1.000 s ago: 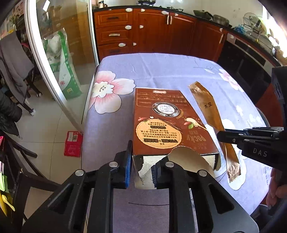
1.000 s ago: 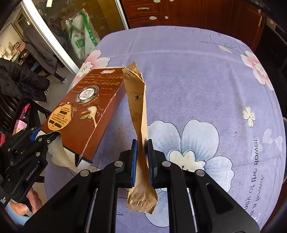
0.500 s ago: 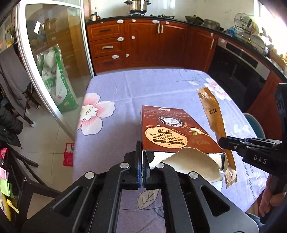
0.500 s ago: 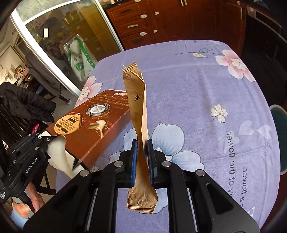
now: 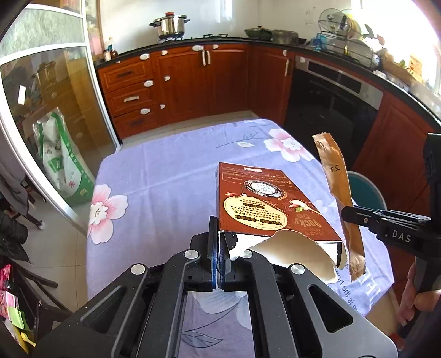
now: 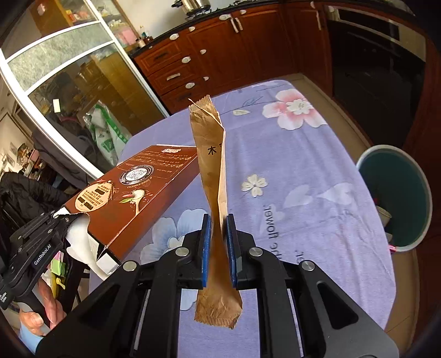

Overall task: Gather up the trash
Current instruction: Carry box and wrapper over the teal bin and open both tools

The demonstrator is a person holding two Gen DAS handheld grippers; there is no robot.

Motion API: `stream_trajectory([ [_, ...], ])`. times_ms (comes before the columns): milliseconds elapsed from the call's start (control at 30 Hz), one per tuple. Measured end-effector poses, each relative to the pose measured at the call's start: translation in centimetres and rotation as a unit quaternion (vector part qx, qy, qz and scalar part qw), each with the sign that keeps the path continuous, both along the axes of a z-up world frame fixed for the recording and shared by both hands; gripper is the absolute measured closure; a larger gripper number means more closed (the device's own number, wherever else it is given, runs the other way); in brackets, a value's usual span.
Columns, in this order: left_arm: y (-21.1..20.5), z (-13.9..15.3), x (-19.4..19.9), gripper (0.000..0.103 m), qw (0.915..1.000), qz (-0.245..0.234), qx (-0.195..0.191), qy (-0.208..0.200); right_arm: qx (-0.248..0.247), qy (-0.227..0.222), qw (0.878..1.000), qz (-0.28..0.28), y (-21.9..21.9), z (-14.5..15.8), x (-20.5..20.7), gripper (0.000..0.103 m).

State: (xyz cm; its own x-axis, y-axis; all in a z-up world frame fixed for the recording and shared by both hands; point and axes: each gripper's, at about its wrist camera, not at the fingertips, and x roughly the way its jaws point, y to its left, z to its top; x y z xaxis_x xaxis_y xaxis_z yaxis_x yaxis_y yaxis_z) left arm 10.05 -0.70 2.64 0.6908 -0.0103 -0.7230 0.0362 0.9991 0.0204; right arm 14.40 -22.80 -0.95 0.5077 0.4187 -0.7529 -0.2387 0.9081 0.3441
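left gripper (image 5: 219,242) clamped on torn flap of brown box (image 5: 270,203), box held off purple tablecloth (image 5: 165,176); right gripper (image 6: 219,228) pinching paper wrapper (image 6: 213,170) mid-length, upright; bin (image 6: 397,198) at 3 o'clock.

A glossy brown cardboard box (image 5: 264,209) is showing a torn, matt white paper edge at lower centre; a creased, matt brown paper wrapper (image 6: 213,176) is standing at centre of the right wrist view. Soft lilac cloth (image 5: 165,176) is covering the table. Matt black plastic is forming the left gripper (image 5: 219,249). Polished wood cabinets (image 5: 193,82) are gleaming across the top, under a shiny metal pot (image 5: 168,24)
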Motion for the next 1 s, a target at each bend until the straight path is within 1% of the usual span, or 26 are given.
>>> stream_trajectory([
  [133, -3.5, 0.5, 0.9, 0.101, 0.9994, -0.033, 0.008, 0.001, 0.006, -0.01, 0.999, -0.031, -3.7, 0.7, 0.0, 0.092],
  [300, -8.2, 0.8, 2.4, 0.101, 0.9967, -0.078, 0.021, 0.005, 0.016, -0.018, 0.997, -0.071, -8.3, 1.3, 0.0, 0.091],
  [533, -14.8, 0.4, 5.0, 0.101, 0.9908, -0.13, 0.035, 0.015, 0.031, -0.015, 0.992, -0.125, -15.1, 0.5, 0.7, 0.091],
  [700, -19.5, -0.4, 6.8, 0.101, 0.9838, -0.171, 0.045, 0.029, 0.046, -0.006, 0.984, -0.171, -20.2, -0.7, 1.4, 0.091],
  [867, -24.5, -1.9, 8.8, 0.101, 0.9735, -0.216, 0.055, 0.052, 0.054, 0.013, 0.975, -0.215, -24.9, -2.4, 1.8, 0.091],
  [1000, -28.1, -3.6, 10.6, 0.101, 0.9658, -0.24, 0.06, 0.077, 0.056, 0.033, 0.969, -0.238, -27.6, -4.1, 2.3, 0.091],
])
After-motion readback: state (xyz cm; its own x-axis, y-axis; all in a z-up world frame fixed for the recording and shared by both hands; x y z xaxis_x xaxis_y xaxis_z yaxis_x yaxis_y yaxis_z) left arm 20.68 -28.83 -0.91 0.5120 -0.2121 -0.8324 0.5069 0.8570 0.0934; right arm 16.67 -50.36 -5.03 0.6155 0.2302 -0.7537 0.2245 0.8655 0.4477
